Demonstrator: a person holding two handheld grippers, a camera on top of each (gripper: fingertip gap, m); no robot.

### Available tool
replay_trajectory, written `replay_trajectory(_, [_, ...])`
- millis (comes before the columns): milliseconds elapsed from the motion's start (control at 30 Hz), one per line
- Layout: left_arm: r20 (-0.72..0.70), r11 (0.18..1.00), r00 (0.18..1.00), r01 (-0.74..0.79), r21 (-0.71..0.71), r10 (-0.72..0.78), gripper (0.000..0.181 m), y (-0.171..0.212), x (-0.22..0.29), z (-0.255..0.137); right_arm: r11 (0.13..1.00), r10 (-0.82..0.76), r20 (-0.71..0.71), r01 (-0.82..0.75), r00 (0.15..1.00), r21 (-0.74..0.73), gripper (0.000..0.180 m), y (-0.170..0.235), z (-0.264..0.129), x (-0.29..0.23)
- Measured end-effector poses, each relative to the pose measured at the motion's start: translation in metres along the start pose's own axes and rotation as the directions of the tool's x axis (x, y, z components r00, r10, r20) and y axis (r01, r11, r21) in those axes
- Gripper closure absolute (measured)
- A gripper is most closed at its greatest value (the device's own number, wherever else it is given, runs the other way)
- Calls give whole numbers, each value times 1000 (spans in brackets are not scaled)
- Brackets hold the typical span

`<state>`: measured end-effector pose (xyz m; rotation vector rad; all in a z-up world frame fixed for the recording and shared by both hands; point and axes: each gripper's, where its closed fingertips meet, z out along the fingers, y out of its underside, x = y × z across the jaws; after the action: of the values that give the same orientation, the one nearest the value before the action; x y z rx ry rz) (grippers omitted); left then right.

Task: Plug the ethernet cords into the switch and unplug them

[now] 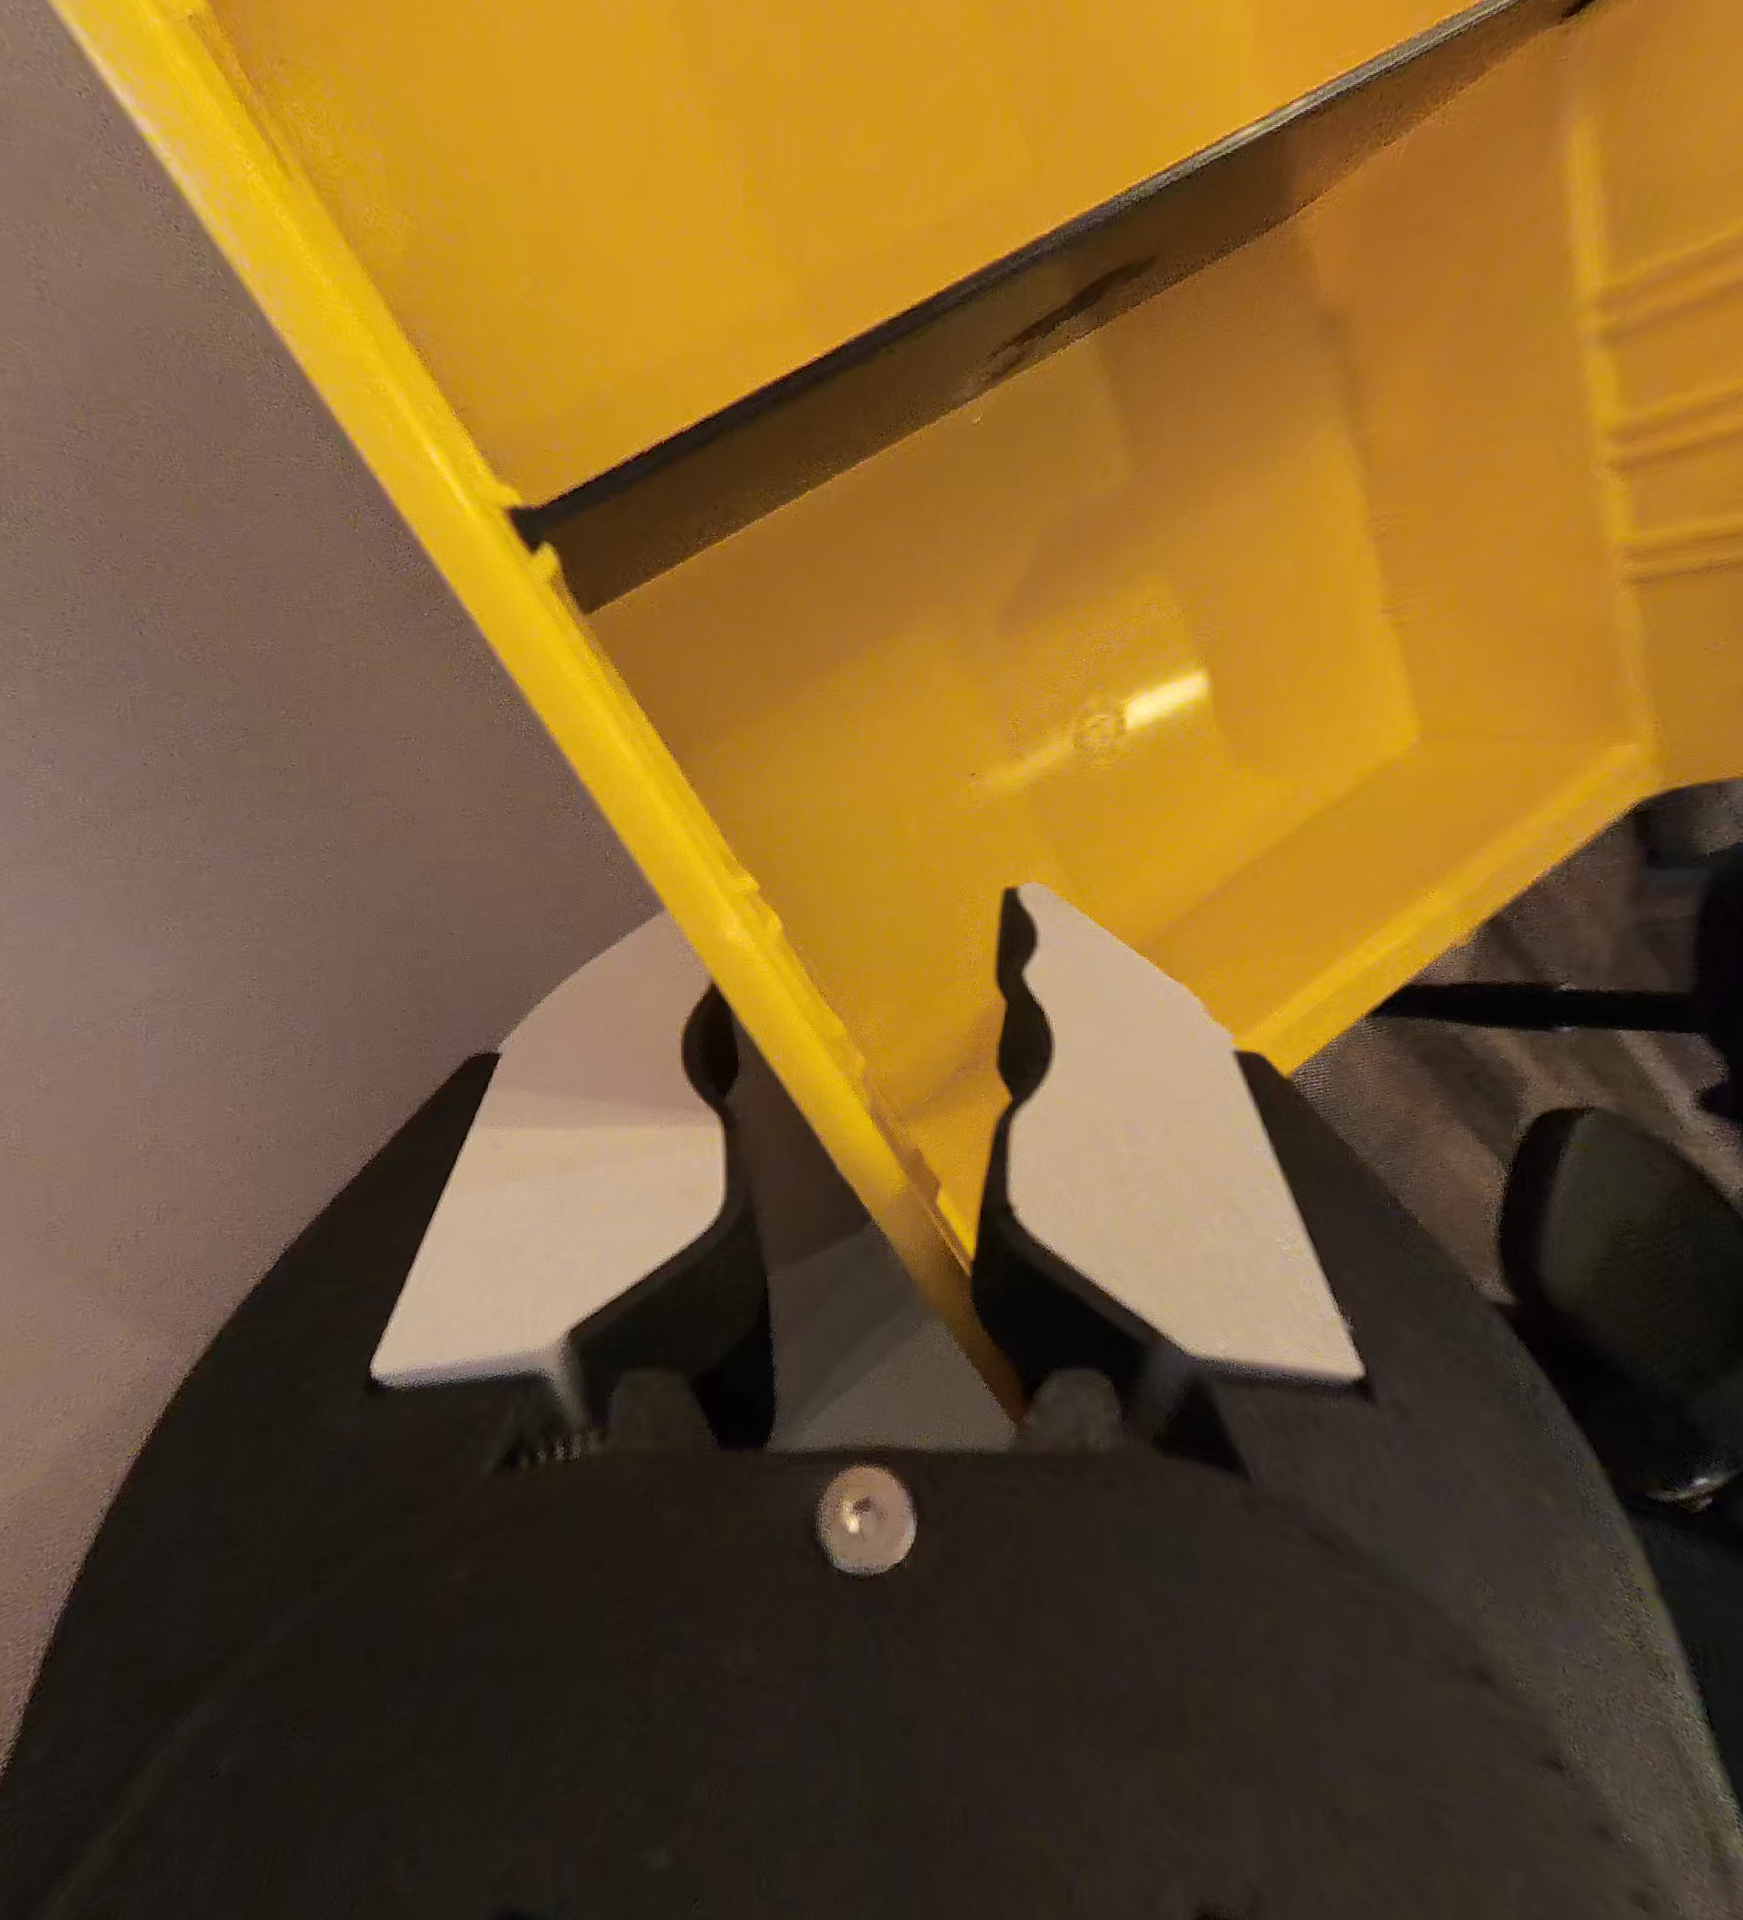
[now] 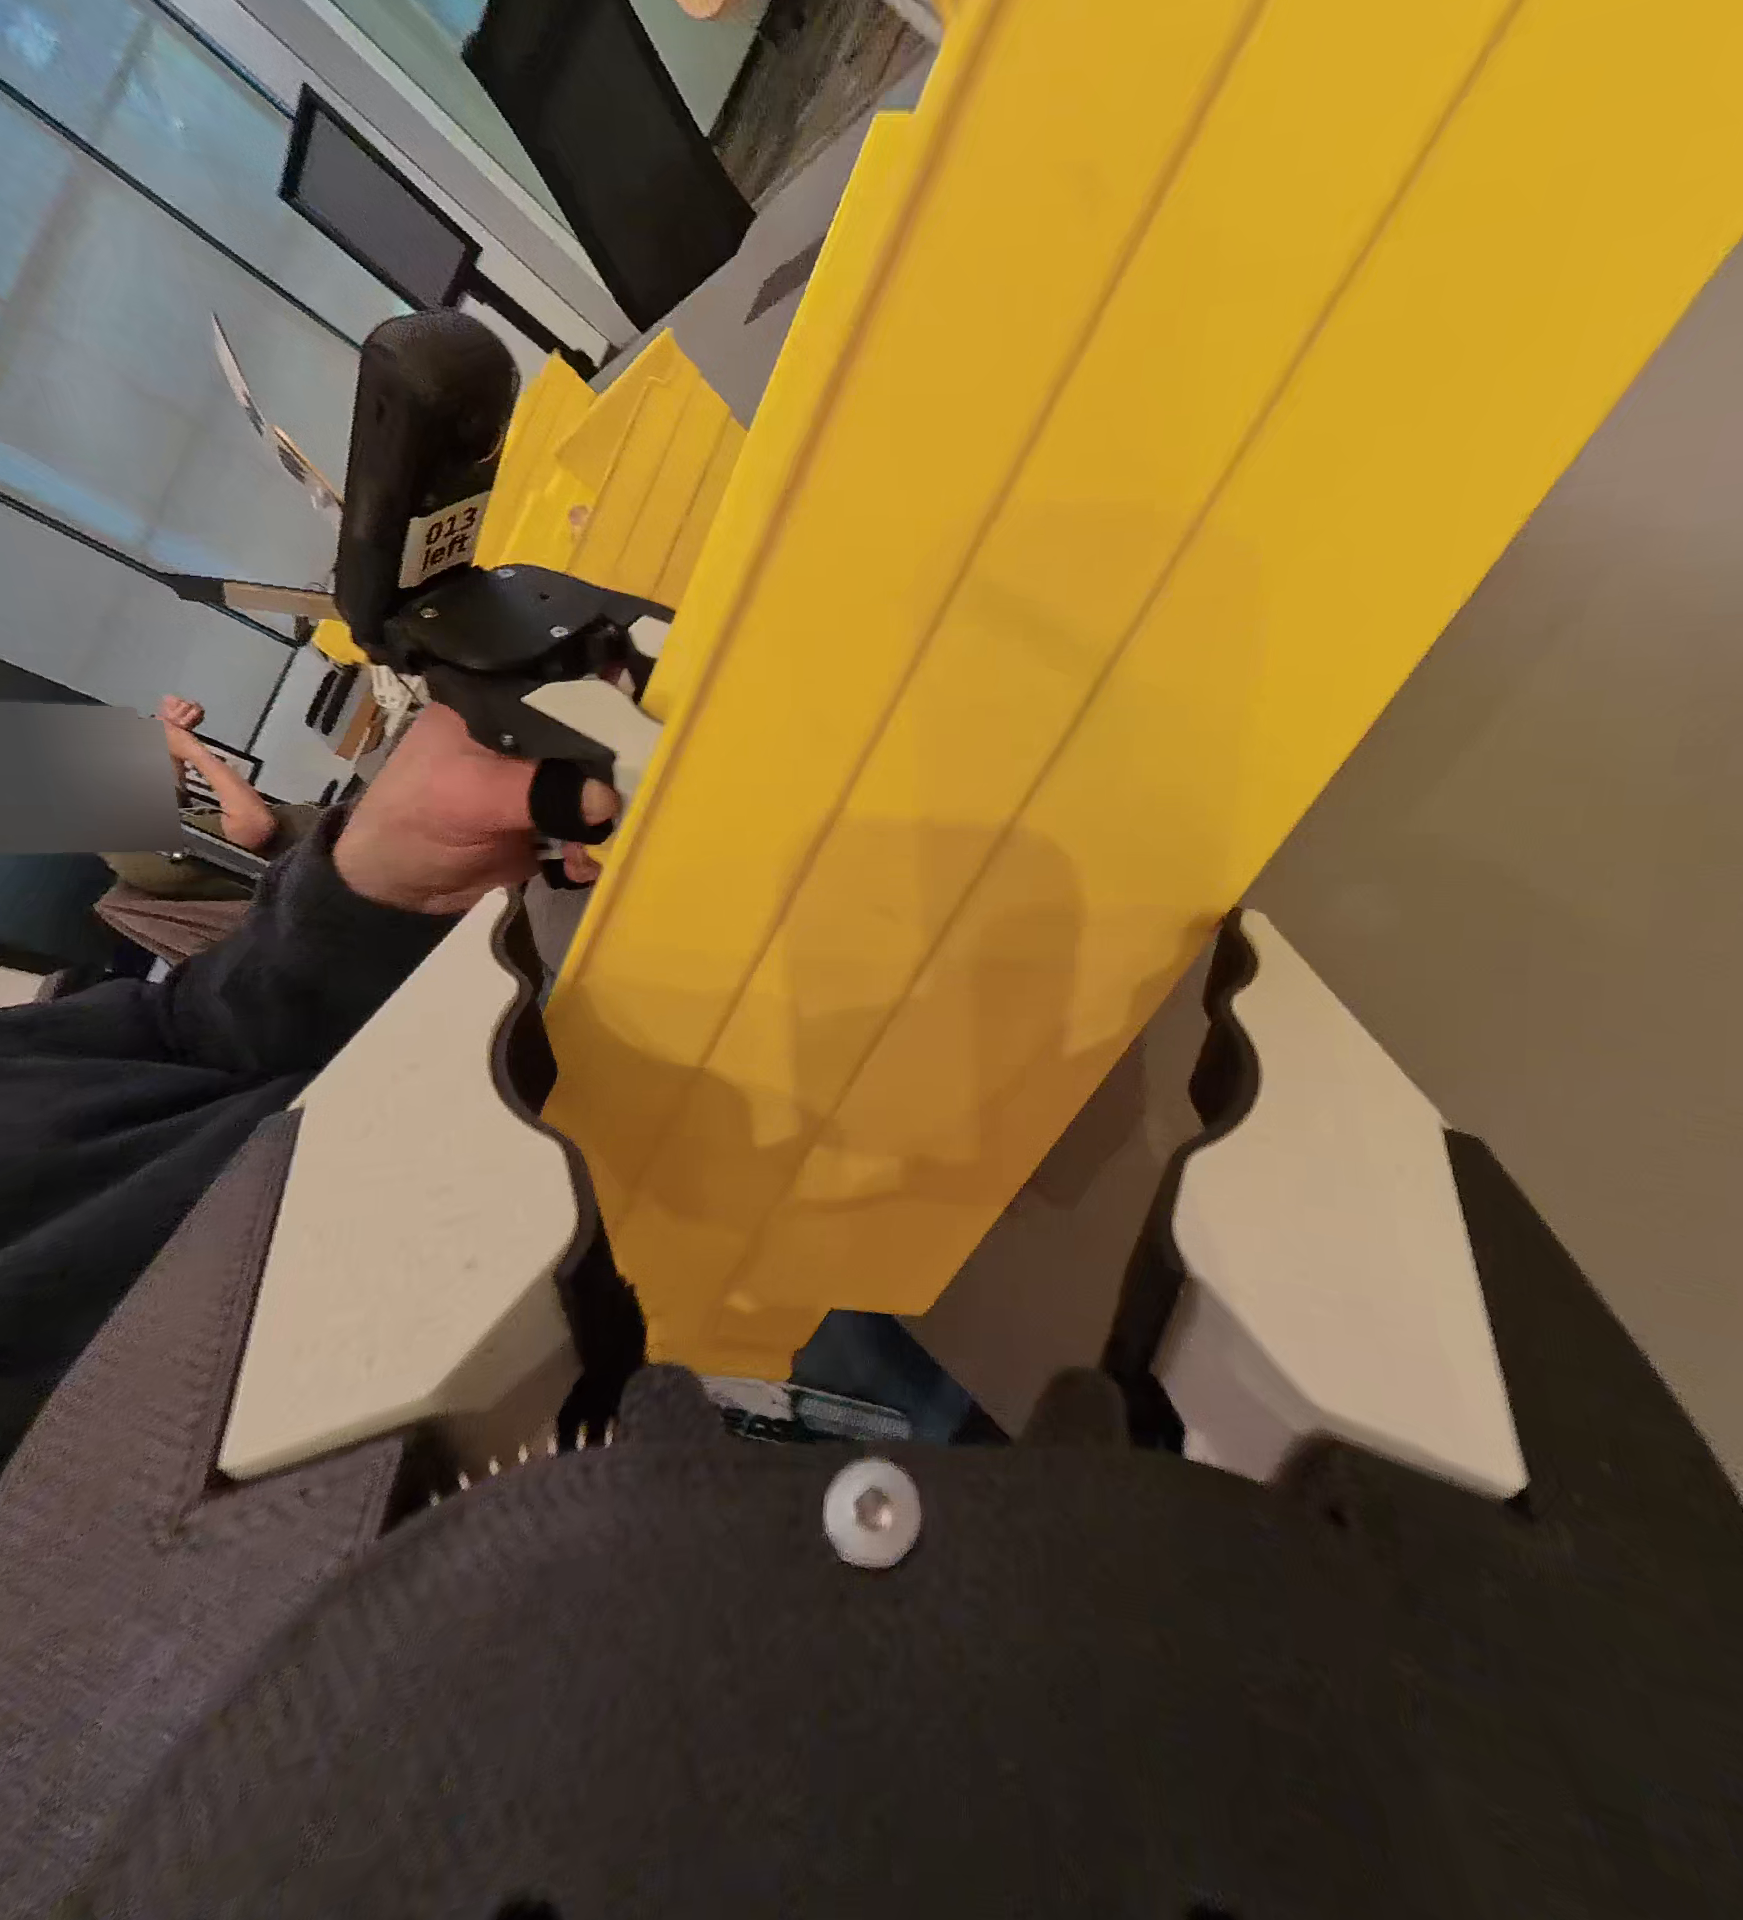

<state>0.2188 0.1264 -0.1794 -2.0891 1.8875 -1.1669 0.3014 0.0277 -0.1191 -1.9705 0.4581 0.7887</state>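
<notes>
No ethernet cord or switch shows in either view. A yellow plastic bin (image 1: 950, 312) fills the left wrist view, seen from inside with a dark slit across it. My left gripper (image 1: 862, 945) is closed on the bin's thin side wall (image 1: 638, 790), which runs slanted between the fingers. In the right wrist view a long yellow ribbed panel (image 2: 1106, 623) lies between the wide-apart fingers of my right gripper (image 2: 874, 920), touching the left finger (image 2: 493, 1091). The left gripper (image 2: 628, 665), held by a hand (image 2: 431, 821), sits at the panel's far left edge.
A grey surface (image 2: 1573, 831) lies right of the panel. More yellow pieces (image 2: 638, 447) lie behind. Dark monitors (image 2: 379, 197) and windows stand at the back left, where a person sits. A black office chair (image 1: 1625, 1247) stands on carpet at the right.
</notes>
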Motion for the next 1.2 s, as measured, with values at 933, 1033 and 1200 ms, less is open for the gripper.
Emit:
replay_trajectory(933, [535,884,704,372,282,-467,102,201,-174,-343,877,-456,-605,215,652,-429,166,-17,-51,129])
replay_trajectory(1033, [472,866,727,440,238,-499,105,221,-183,-318,868,-466,-595,208,655,-451,171,-17,-53,133])
replay_trajectory(1200, [482,870,731,461,173,-483,153,237,-207,-296,866,-465,-594,196,656,-461,173,-21,-60,142])
